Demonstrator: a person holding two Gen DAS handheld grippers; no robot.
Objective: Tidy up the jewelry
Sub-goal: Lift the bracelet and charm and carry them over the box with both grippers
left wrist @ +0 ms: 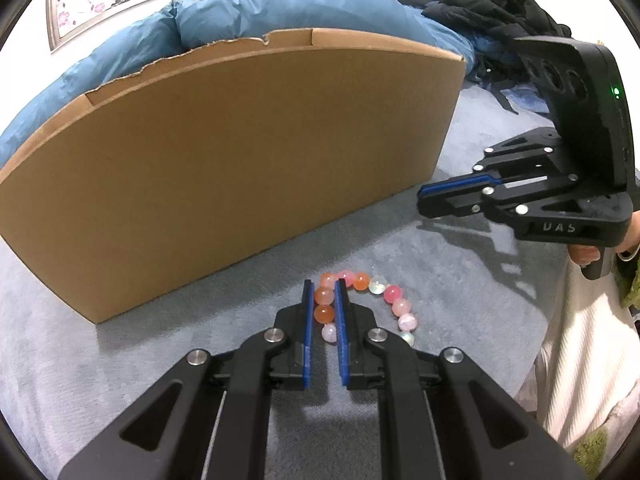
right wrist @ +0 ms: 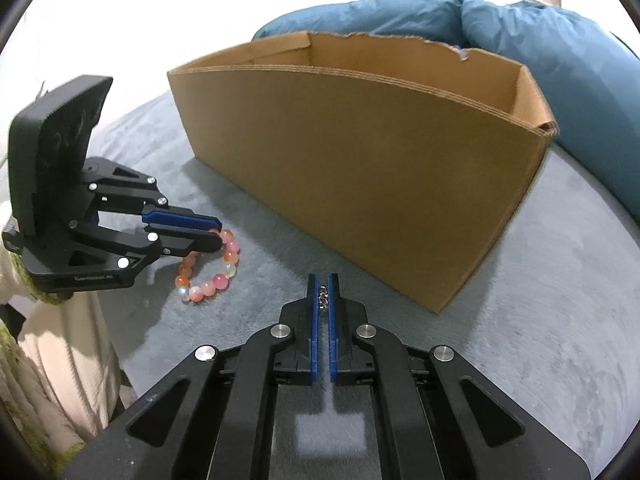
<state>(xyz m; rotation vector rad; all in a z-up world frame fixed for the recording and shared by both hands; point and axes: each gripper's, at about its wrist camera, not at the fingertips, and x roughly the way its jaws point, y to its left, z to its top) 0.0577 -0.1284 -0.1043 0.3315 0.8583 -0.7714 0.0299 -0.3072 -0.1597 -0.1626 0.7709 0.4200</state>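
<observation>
A bracelet of pink, orange and pale beads (left wrist: 394, 295) lies on the grey bedspread in front of a brown cardboard box (left wrist: 240, 160). My left gripper (left wrist: 324, 285) is shut on one side of the bracelet (right wrist: 208, 286), beads pinched between its blue pads. In the right wrist view my right gripper (right wrist: 323, 280) is shut on a small silvery chain piece (right wrist: 322, 298), held above the bedspread near the box (right wrist: 360, 184). Seen from the left wrist, the right gripper (left wrist: 425, 196) hovers to the right of the box with its fingers together.
The grey bedspread (right wrist: 540, 320) runs around the box. A blue duvet (left wrist: 248, 12) is heaped behind the box, with dark clothes (left wrist: 492, 4) at the far right. A cream sleeve (left wrist: 580, 360) and a hand (left wrist: 584, 254) hold the right gripper's handle.
</observation>
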